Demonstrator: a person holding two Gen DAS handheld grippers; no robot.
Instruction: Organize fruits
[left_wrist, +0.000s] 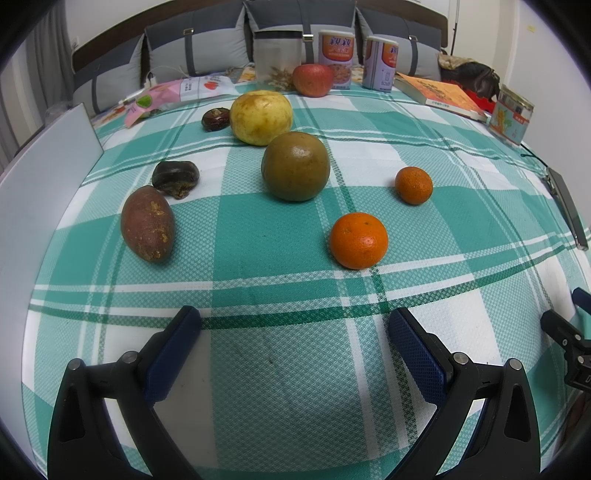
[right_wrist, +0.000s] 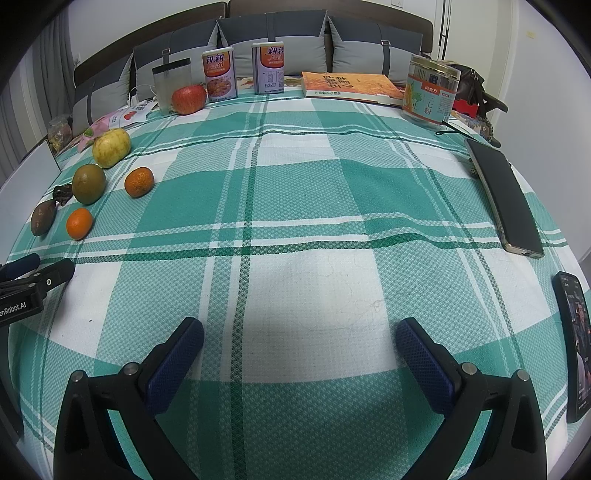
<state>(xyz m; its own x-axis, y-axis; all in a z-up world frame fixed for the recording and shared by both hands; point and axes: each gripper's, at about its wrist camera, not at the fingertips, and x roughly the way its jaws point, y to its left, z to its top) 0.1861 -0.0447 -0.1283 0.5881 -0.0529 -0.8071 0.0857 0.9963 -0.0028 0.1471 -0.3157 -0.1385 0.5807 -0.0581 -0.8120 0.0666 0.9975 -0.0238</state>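
On the green checked tablecloth lie a large orange (left_wrist: 358, 240), a small orange (left_wrist: 413, 185), a brown-green round fruit (left_wrist: 295, 166), a yellow pear-like fruit (left_wrist: 261, 117), a red apple (left_wrist: 313, 79), a sweet potato (left_wrist: 147, 222) and two dark chestnuts (left_wrist: 175, 178) (left_wrist: 215, 119). My left gripper (left_wrist: 294, 325) is open and empty, short of the large orange. My right gripper (right_wrist: 300, 334) is open and empty over bare cloth; the fruits sit far to its left, such as the small orange (right_wrist: 139, 181) and the apple (right_wrist: 188, 99).
Two cans (right_wrist: 218, 74) (right_wrist: 268, 68), a clear jar (right_wrist: 172, 85), an orange book (right_wrist: 351, 85) and a labelled jar (right_wrist: 430, 96) stand along the back. A phone (right_wrist: 504, 197) and a second phone (right_wrist: 576, 347) lie at the right. A white board (left_wrist: 40, 173) stands at the left edge.
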